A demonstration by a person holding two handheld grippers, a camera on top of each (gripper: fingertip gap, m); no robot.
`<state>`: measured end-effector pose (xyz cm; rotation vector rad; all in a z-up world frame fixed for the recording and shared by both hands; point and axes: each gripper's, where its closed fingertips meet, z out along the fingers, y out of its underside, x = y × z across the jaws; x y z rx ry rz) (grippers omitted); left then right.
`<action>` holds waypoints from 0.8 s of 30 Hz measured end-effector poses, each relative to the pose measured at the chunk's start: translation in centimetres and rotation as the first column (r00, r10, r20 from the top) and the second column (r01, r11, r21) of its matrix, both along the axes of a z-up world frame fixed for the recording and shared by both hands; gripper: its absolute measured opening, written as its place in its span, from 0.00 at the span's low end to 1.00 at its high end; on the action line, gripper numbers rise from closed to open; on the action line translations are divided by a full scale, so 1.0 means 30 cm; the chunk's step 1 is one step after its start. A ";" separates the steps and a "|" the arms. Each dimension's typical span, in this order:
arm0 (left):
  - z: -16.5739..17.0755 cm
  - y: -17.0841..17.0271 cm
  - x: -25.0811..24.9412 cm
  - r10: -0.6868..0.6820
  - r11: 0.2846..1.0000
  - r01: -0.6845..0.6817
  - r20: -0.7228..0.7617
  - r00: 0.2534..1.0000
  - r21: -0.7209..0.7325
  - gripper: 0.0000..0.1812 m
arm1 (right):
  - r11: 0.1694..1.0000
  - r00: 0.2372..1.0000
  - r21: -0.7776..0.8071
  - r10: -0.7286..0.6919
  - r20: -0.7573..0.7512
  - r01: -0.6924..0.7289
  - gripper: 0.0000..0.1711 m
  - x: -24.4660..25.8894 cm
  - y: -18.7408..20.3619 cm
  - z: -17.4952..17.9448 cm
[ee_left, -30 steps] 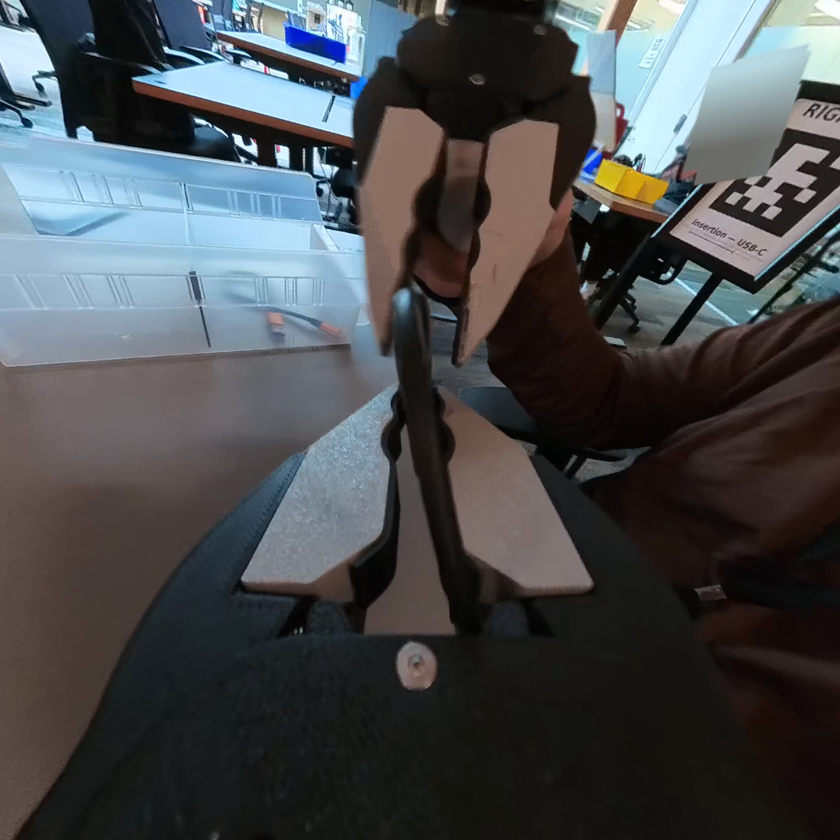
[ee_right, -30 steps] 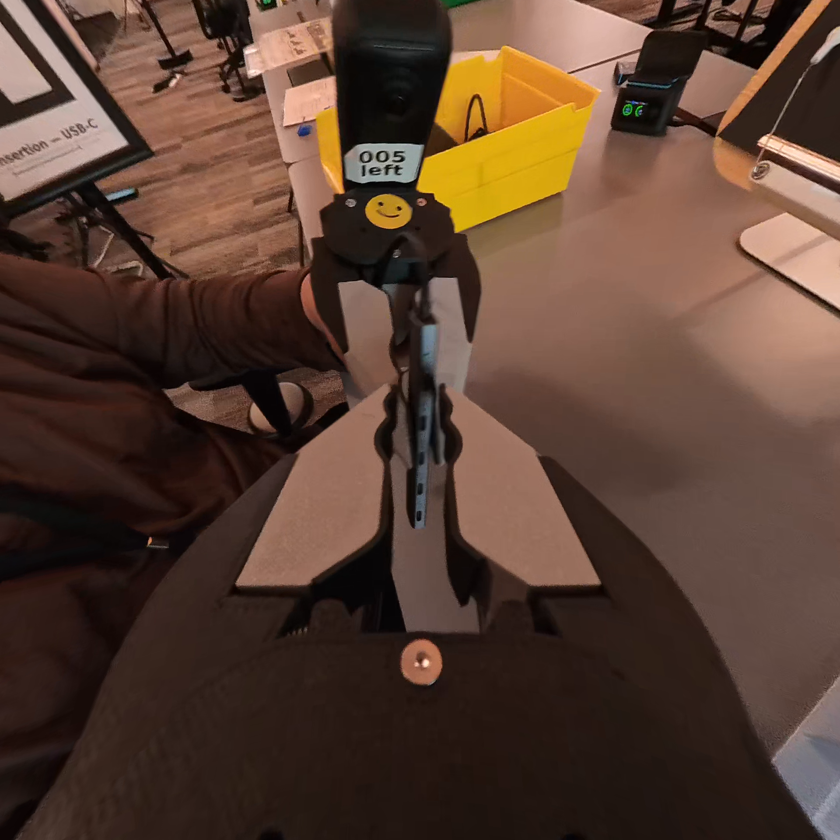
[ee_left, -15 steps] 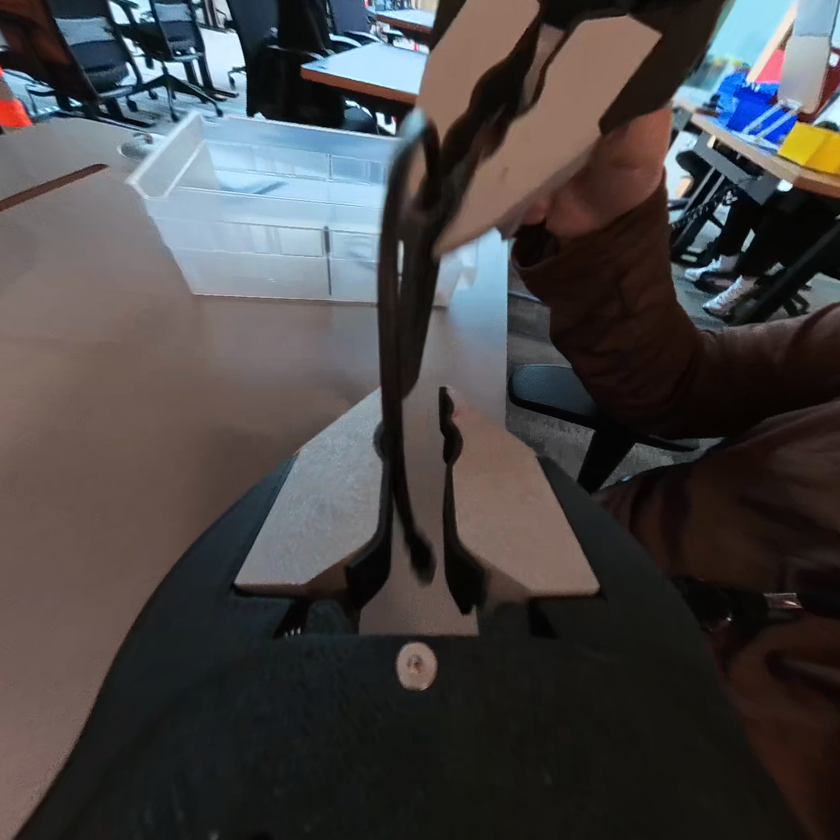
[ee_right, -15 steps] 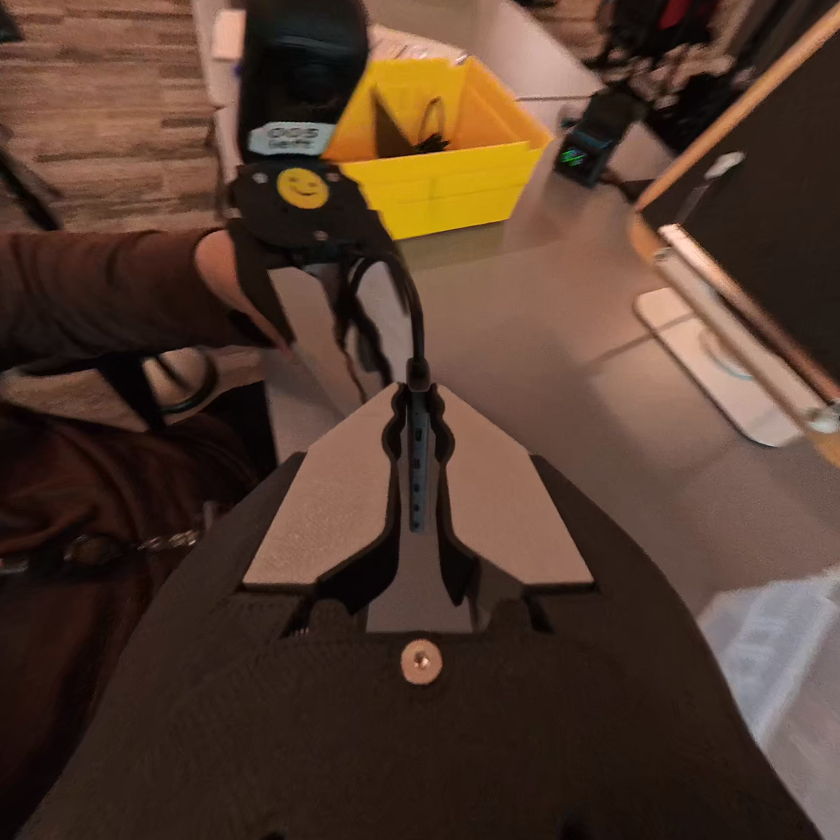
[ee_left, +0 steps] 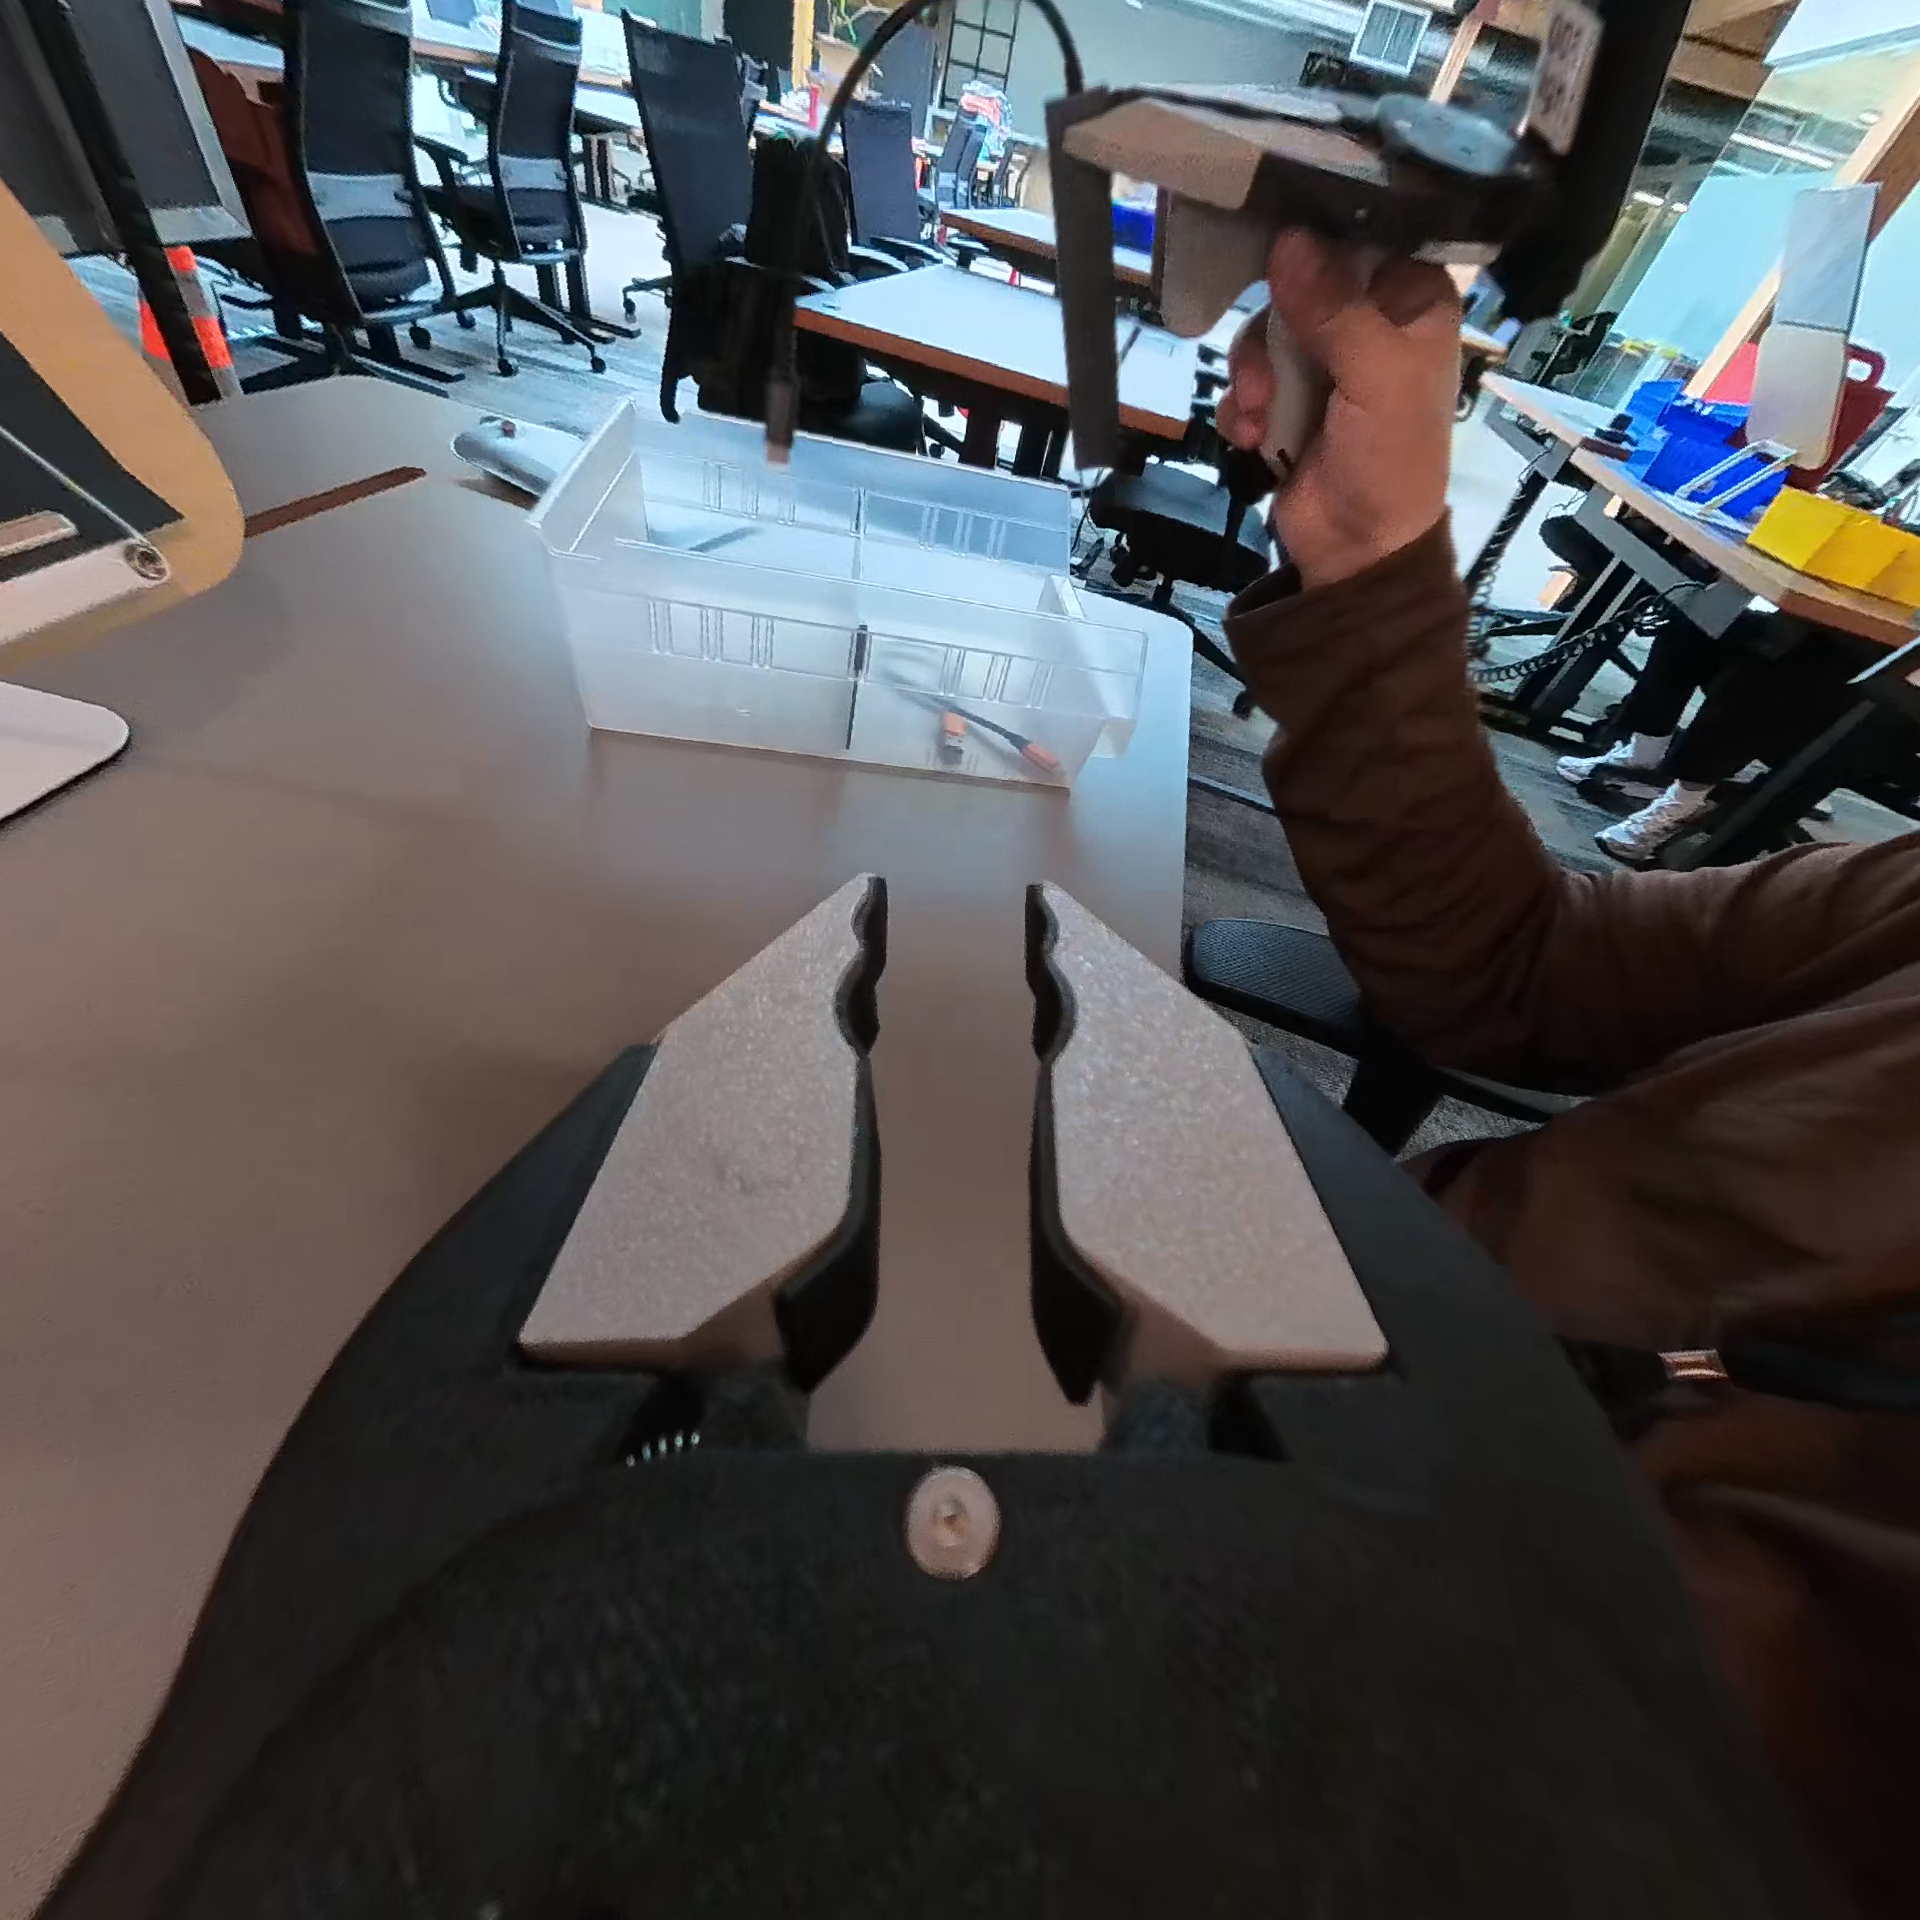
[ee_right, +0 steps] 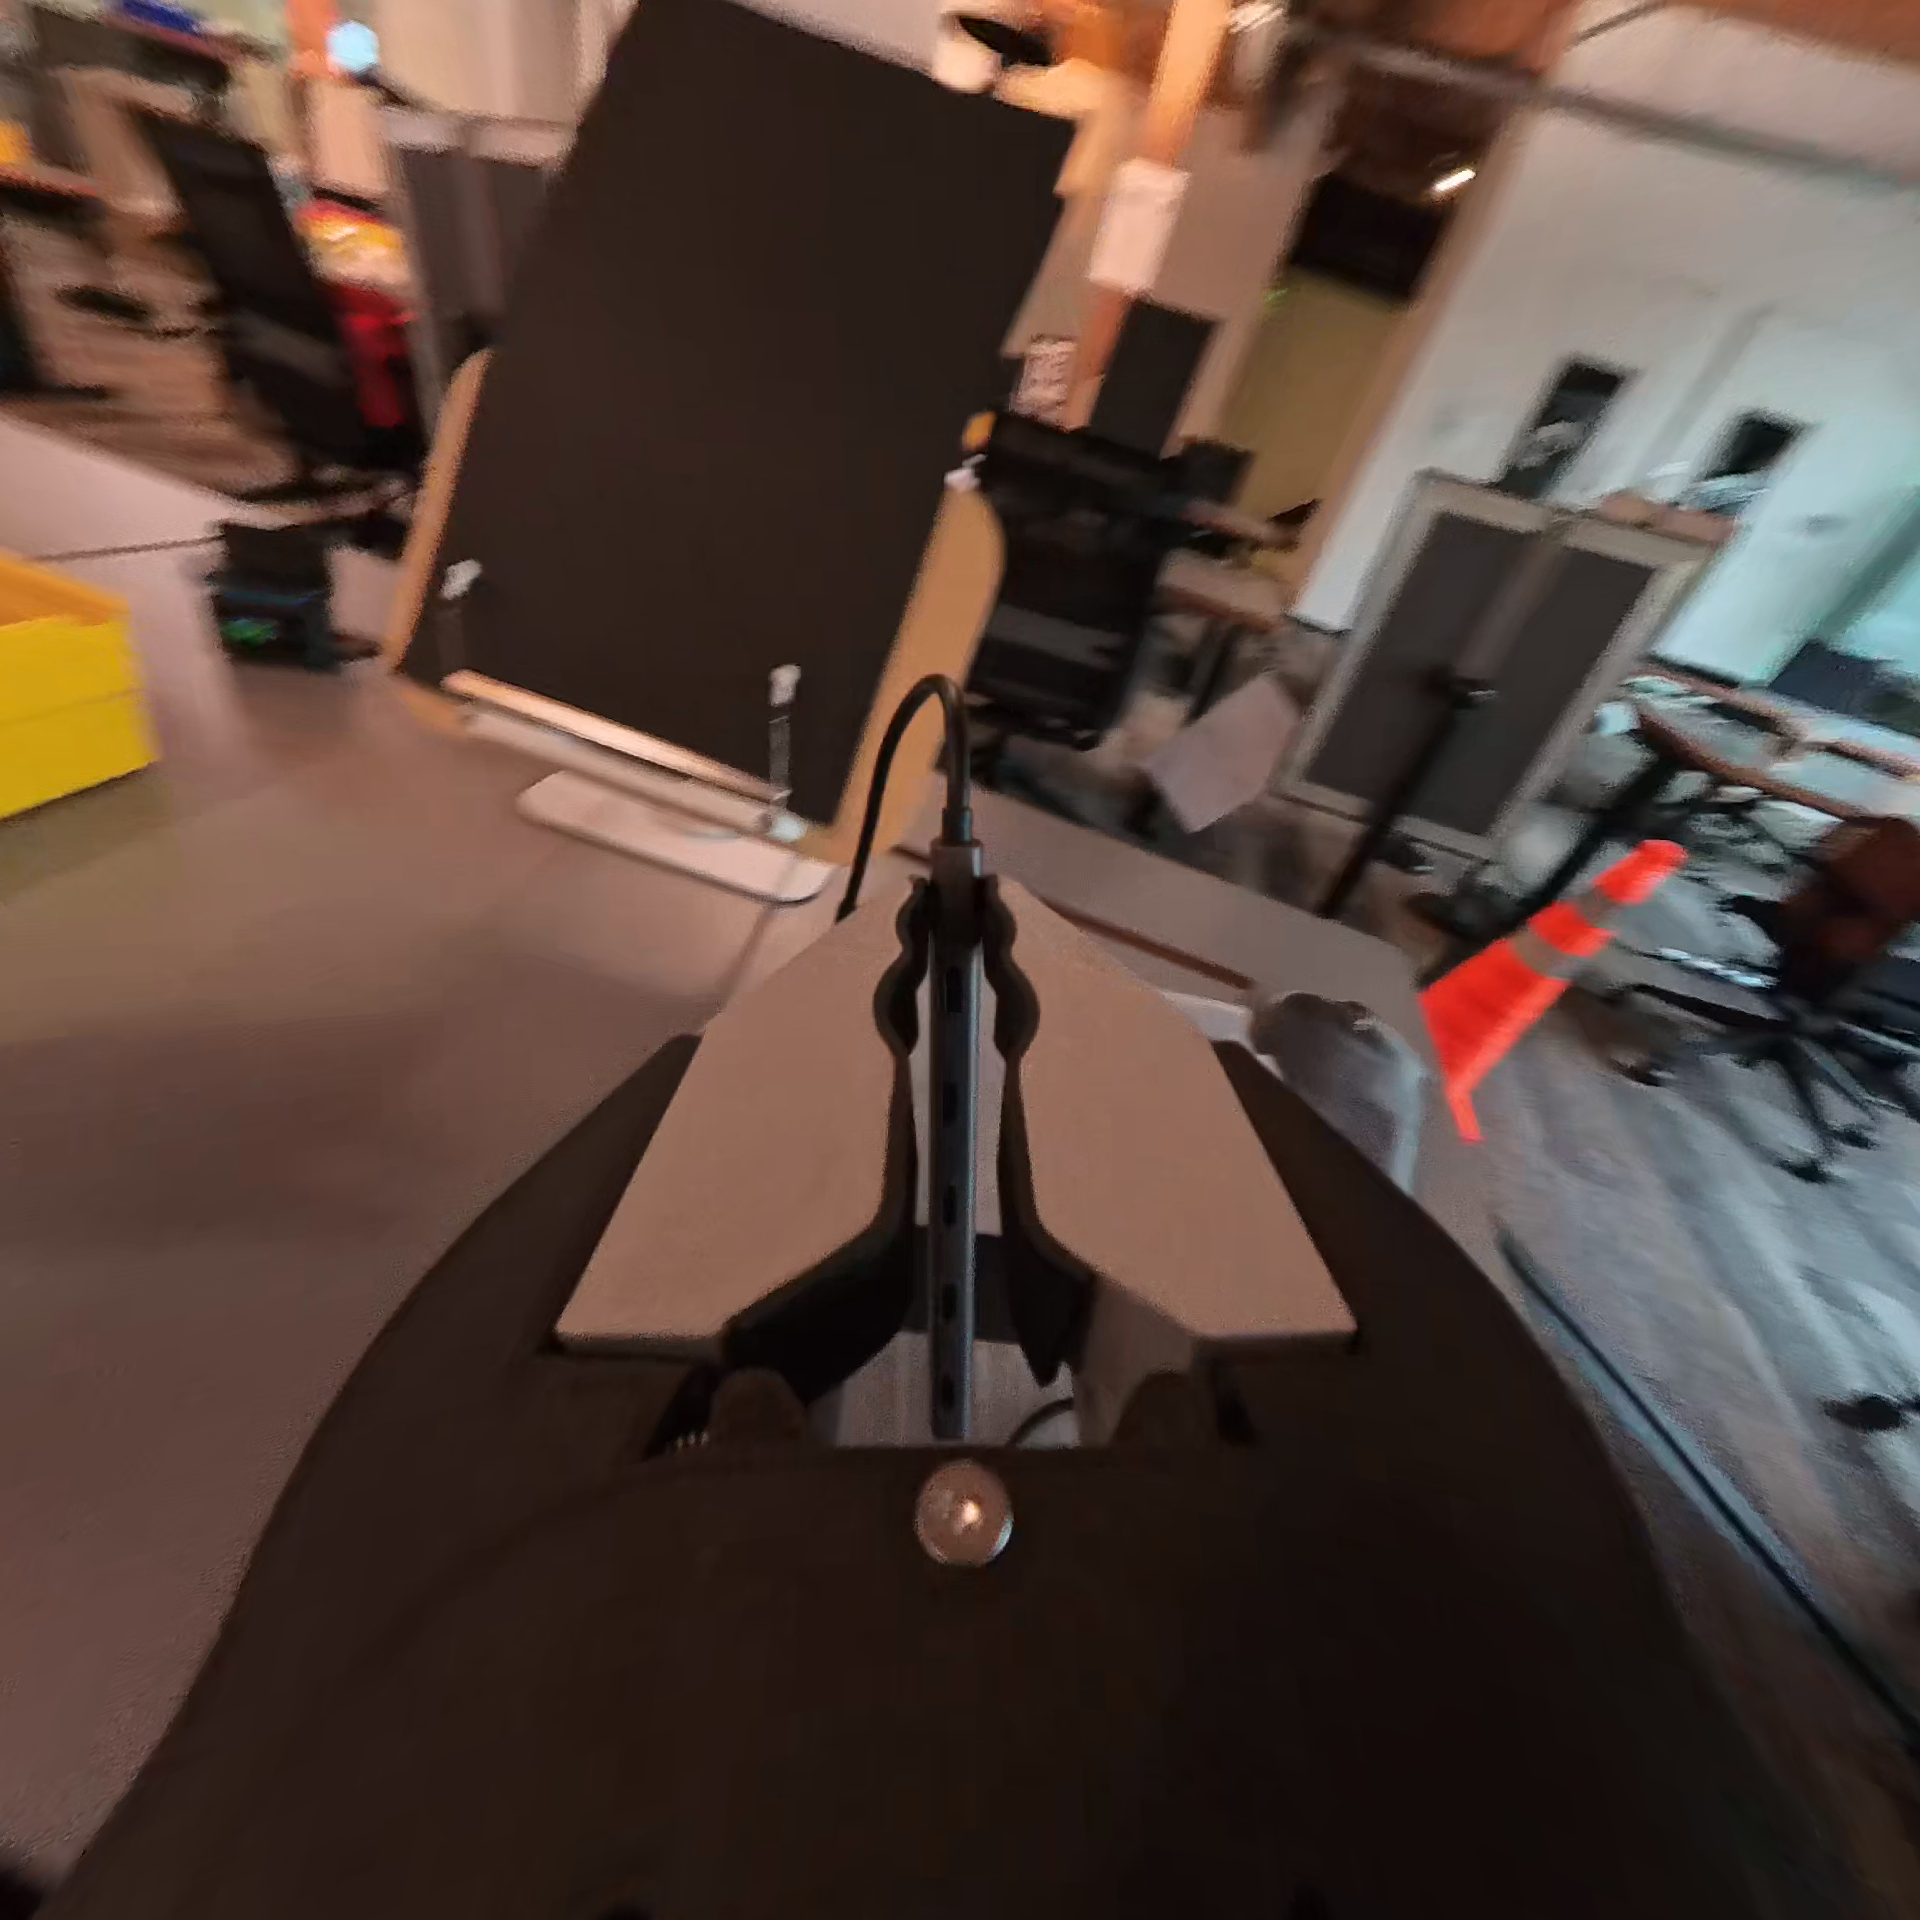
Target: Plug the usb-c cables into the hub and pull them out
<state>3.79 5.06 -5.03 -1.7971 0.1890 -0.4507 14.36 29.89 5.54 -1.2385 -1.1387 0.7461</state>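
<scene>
Right wrist view, right gripper point(ee_right: 954, 914) clamped on hub point(ee_right: 954, 1143), left gripper point(ee_left: 954, 914) spread, empty.

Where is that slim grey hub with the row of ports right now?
In the right wrist view, the slim grey metal hub sits edge-on, clamped between the right gripper's jaws, held above the table, its black cable arching out past the fingertips.

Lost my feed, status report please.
Left tongs open, empty. Right tongs shut on hub, its cable dangling over clear bin. Nothing in the way.
</scene>
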 end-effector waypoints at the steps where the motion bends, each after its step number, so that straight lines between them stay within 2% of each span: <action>1: 0.000 -0.002 -0.004 0.002 1.000 -0.002 -0.001 1.000 -0.003 0.13 | 0.999 0.998 0.019 -0.049 -0.036 0.050 0.04 0.019 0.035 0.013; 3: -0.001 -0.004 -0.012 0.010 1.000 -0.010 -0.004 1.000 -0.006 0.13 | 0.984 0.985 0.080 -0.152 -0.080 0.158 0.03 0.043 0.097 0.026; 5: 0.002 -0.006 -0.011 0.007 1.000 -0.007 -0.003 1.000 -0.004 0.12 | 0.952 0.971 0.193 -0.231 -0.053 0.237 0.04 0.031 0.141 0.006; 8: 0.005 -0.010 -0.008 0.006 1.000 -0.006 -0.015 1.000 -0.002 0.12 | 0.897 0.938 0.354 -0.323 0.123 0.263 0.04 -0.033 0.191 -0.096; 11: 0.009 -0.019 -0.009 0.006 1.000 -0.006 -0.025 1.000 -0.003 0.11 | 0.877 0.906 0.431 -0.343 0.248 0.214 0.04 -0.093 0.208 -0.174; 15: 0.037 -0.045 -0.025 0.012 1.000 -0.011 -0.011 1.000 0.026 0.10 | 0.840 0.870 0.542 -0.292 0.398 0.034 0.04 -0.165 0.220 -0.229; 18: 0.064 -0.060 -0.055 0.026 0.998 -0.026 0.011 1.000 0.049 0.10 | 0.703 0.800 0.682 -0.281 0.530 -0.204 0.04 -0.232 0.267 -0.269; 20: 0.086 -0.070 -0.065 0.025 0.997 -0.028 0.039 0.999 0.072 0.10 | 0.625 0.770 0.696 -0.227 0.597 -0.355 0.04 -0.285 0.281 -0.291; 22: 0.102 -0.080 -0.067 0.017 0.996 -0.022 0.061 0.998 0.087 0.09 | 0.640 0.734 0.597 -0.074 0.675 -0.485 0.04 -0.335 0.262 -0.342; 24: 0.114 -0.084 -0.067 0.018 0.995 -0.025 0.067 0.998 0.100 0.09 | 0.719 0.705 0.446 0.084 0.705 -0.532 0.04 -0.372 0.249 -0.391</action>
